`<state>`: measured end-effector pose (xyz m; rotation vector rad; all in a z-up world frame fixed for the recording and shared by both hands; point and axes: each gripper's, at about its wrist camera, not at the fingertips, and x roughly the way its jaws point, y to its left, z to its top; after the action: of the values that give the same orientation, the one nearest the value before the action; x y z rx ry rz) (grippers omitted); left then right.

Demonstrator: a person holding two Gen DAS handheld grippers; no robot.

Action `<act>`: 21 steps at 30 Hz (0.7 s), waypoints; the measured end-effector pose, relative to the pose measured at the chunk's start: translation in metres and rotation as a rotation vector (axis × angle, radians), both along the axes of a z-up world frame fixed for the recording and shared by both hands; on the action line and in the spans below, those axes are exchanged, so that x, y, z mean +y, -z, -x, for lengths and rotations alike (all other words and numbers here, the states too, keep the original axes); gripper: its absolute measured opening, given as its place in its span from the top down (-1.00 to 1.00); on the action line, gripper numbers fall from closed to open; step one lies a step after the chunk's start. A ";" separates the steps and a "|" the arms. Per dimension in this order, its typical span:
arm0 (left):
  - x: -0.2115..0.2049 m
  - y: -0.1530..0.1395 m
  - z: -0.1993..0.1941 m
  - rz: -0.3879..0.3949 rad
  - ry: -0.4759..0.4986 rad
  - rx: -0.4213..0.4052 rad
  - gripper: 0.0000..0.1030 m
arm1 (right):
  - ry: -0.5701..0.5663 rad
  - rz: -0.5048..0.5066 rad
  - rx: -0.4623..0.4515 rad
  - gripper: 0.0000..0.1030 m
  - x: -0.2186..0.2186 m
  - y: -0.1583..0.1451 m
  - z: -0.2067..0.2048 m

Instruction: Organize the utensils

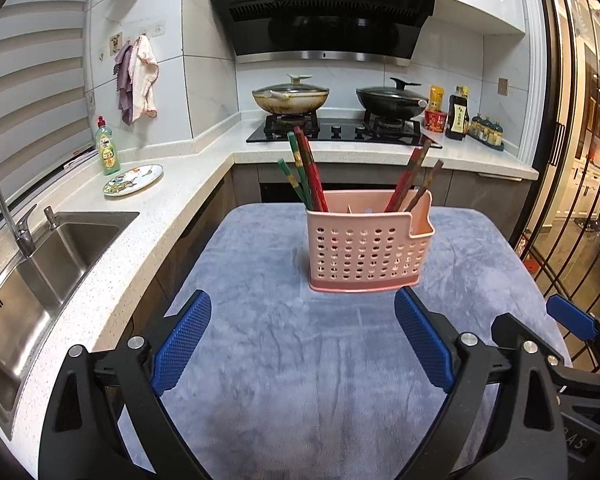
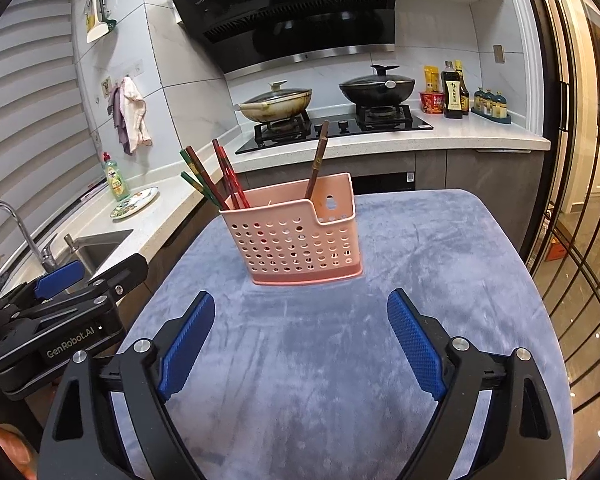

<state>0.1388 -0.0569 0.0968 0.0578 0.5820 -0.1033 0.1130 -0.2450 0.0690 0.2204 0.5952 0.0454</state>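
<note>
A pink perforated utensil holder (image 1: 364, 246) stands upright on a table covered with a blue-grey cloth (image 1: 300, 360). It also shows in the right wrist view (image 2: 296, 236). Several red, green and brown chopsticks (image 1: 306, 172) stand in it, some leaning left, some right (image 1: 410, 180). My left gripper (image 1: 303, 320) is open and empty, a short way in front of the holder. My right gripper (image 2: 301, 320) is open and empty, also in front of the holder. The left gripper's body appears at the left of the right wrist view (image 2: 60, 308).
A white counter (image 1: 140, 216) with a steel sink (image 1: 40, 272), a tap, a green soap bottle (image 1: 107, 148) and a patterned plate (image 1: 133, 179) runs along the left. Behind are a gas hob with two lidded pans (image 1: 290, 98), sauce bottles (image 1: 458, 114) and a glass door at right.
</note>
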 end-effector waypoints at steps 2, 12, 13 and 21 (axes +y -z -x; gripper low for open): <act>0.000 0.003 -0.001 -0.001 -0.003 0.012 -0.73 | 0.002 0.000 0.004 -0.65 -0.001 0.002 -0.001; 0.001 0.015 -0.005 0.001 -0.010 0.049 -0.76 | 0.017 0.011 0.012 -0.65 0.000 0.013 -0.003; 0.001 0.016 -0.006 0.001 -0.011 0.053 -0.76 | 0.021 0.014 0.007 -0.67 -0.001 0.013 -0.003; 0.006 0.024 -0.010 0.010 -0.026 0.075 -0.77 | 0.024 0.019 0.026 -0.88 -0.001 0.017 -0.008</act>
<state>0.1486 -0.0511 0.0732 0.0365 0.6573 -0.0832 0.1211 -0.2457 0.0516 0.2096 0.6189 0.0135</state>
